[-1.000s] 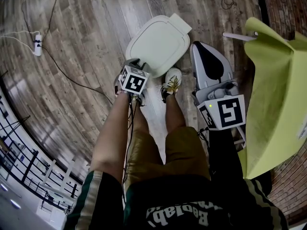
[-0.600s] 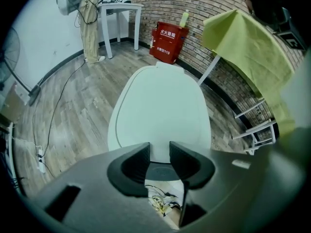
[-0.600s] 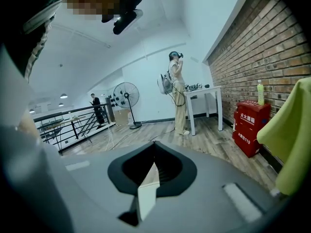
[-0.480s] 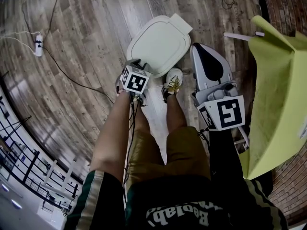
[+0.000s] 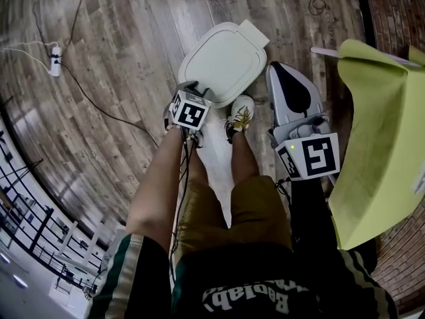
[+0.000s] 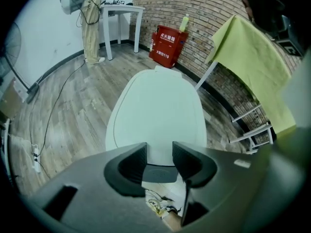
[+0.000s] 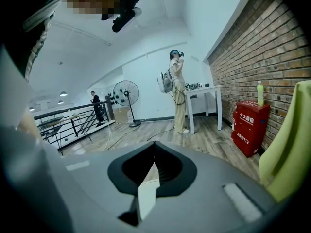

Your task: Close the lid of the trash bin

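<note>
The trash bin's white lid (image 5: 222, 60) lies flat and shut on the bin, on the wood floor in front of my feet. My left gripper (image 5: 191, 88) points steeply down at the lid's near edge. In the left gripper view the lid (image 6: 155, 115) fills the middle. The left gripper (image 6: 159, 152) has its jaws opening, spread either side of a dark tab (image 6: 158, 173) at that edge, and the pads do not press on it. My right gripper (image 5: 284, 68) is held to the right of the bin, away from it. In its own view the right gripper (image 7: 154, 147) has its jaws together and holds nothing.
A yellow-green cloth (image 5: 378, 131) hangs over a white rack close on the right. My shoe (image 5: 239, 111) stands by the bin. A power strip (image 5: 53, 60) with cables lies at the left. A red box (image 6: 167, 45) sits by the brick wall. A person (image 7: 177, 91) stands near a white table.
</note>
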Motion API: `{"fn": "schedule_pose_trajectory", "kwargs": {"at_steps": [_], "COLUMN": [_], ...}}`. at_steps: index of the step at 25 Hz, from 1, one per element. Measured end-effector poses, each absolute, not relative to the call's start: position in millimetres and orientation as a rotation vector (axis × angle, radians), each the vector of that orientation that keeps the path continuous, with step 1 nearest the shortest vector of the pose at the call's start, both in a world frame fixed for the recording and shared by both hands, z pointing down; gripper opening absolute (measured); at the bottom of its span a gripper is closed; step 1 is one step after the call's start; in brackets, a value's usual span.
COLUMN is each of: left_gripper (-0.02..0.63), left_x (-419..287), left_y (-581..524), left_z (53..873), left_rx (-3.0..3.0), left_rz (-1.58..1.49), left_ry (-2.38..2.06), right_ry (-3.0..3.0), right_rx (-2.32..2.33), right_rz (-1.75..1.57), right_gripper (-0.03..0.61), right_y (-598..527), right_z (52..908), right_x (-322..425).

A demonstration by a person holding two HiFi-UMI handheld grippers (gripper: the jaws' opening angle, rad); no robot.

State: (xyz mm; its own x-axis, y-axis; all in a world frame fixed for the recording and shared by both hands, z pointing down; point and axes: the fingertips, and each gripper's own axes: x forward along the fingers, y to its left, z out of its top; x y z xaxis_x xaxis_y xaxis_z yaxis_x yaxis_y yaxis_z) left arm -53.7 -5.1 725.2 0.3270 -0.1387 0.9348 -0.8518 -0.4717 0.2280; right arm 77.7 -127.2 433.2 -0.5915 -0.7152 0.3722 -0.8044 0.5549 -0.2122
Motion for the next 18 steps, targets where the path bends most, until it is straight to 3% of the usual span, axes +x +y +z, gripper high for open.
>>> {"fn": "schedule_pose_trajectory", "kwargs": {"at_steps": [18], "left_gripper": [0.162], "left_x": [-57], "left_y": [-71], "left_z": [619], "left_rx": [2.059], "left_rz": [0.977], "left_ry": [-1.102], "right_ry": [-2.529], "right_rx": [1.268], "right_rz": [0.491], "right_gripper": [0.014], "right_y": [-118], "right_z": [418], "right_x": [60]}}
